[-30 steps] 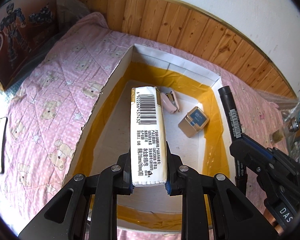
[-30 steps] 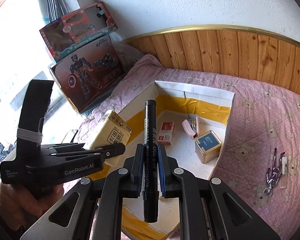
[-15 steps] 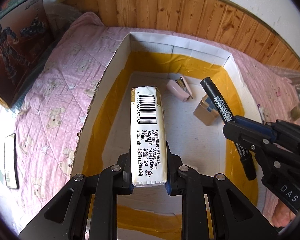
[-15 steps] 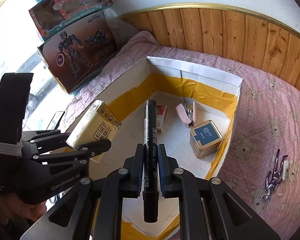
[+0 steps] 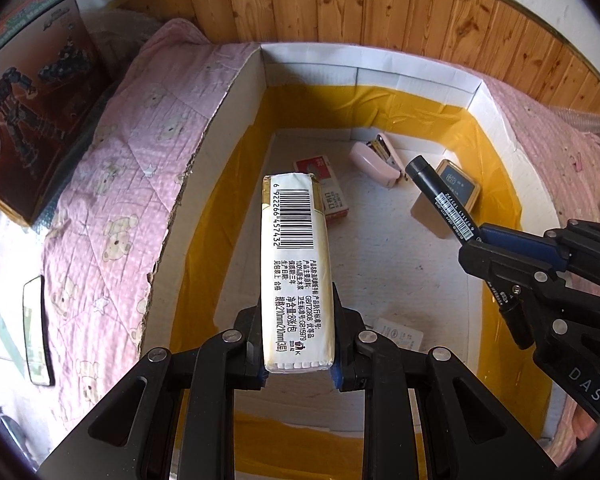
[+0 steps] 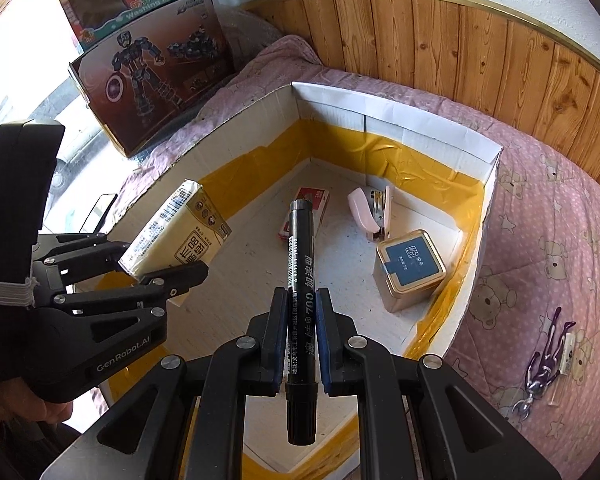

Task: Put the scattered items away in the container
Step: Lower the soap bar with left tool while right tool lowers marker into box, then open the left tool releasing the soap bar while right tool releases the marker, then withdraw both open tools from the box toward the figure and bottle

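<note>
Left gripper (image 5: pixel 298 364): we have it clenched on the near end of a tissue pack (image 5: pixel 296 264), which hangs over the box's left side.
Right gripper (image 6: pixel 302 344): clamped on a black marker (image 6: pixel 300 280) low on the barrel, tip toward the box floor.
Cardboard box (image 6: pixel 420 128): white walls, yellow tape, lying on the bed; inside we see a pink stapler (image 6: pixel 368 212), a staples box (image 6: pixel 310 210) and a square tin (image 6: pixel 410 268).
Handling: we judge the pack light, soft and squashable; the marker stiff, smooth, liable to roll.
Left out: a keychain (image 6: pixel 542 372) on the quilt (image 6: pixel 540 240), right of the box.
</note>
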The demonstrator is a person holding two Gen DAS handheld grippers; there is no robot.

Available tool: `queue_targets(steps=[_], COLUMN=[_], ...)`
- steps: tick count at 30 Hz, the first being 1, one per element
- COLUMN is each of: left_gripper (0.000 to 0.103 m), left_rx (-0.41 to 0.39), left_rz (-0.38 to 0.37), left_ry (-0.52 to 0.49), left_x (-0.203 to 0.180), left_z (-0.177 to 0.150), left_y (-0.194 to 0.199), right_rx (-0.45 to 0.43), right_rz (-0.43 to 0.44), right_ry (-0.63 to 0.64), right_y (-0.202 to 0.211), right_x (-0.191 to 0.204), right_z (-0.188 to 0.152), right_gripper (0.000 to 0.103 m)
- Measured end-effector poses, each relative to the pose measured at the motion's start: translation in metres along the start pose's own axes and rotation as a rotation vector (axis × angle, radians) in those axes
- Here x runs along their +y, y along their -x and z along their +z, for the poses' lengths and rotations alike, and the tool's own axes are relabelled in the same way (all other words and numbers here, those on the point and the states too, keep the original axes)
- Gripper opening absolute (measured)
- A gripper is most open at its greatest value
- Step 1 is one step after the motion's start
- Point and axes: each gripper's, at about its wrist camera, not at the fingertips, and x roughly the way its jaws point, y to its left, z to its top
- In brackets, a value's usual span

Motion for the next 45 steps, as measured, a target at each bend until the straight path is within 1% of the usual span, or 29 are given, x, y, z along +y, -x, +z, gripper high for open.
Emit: queue_targets(steps=[10,14,17,23,36,38,41,45], left_gripper=[0.024,0.027,0.027,0.029,0.032,0.032,0.032,0.033], left_rx=[0.036,0.048,0.057,0.063,0.04,0.034,0.018,-0.012], left_rz=[0.005,0.004,0.015,0.028,0.035,0.033,0.031,0.033], left_ry=[0.025,0.045,0.062,0.066,0.087,0.094,0.098,0.1], left_x=[0.01,0.013,0.016,0.017,0.018,0.019,0.018,0.013], left_z=[-0.002,-0.002,-0.002,-0.002,-0.001,-0.002,-0.003,-0.002], left_y=[-0.008,-0.009,-0.01,-0.01,0.003,0.007,0.015,0.028], right_rx=[0.002,-0.002,-0.008,-0.007,-0.005,-0.01,-0.028,-0.053], right_rz=[0.004,-0.005,-0.006,-0.005,0.024,0.037,0.084,0.109], right_ry=[0.0,-0.005,-0.016,-0.016,-0.001,-0.006,-0.027,-0.033], right_y=[-0.001,0.0,0.002,0.003,0.009,0.012,0.021,0.035], right_x=[0.0,0.0,-0.002,-0.001,0.008,0.009,0.01,0.013], right_z=[0.001,0.001,0.001,0.0,-0.005,-0.007,-0.009,-0.011], right_gripper=[0.015,0.015,0.015,0.015,0.015,0.015,0.016,0.016])
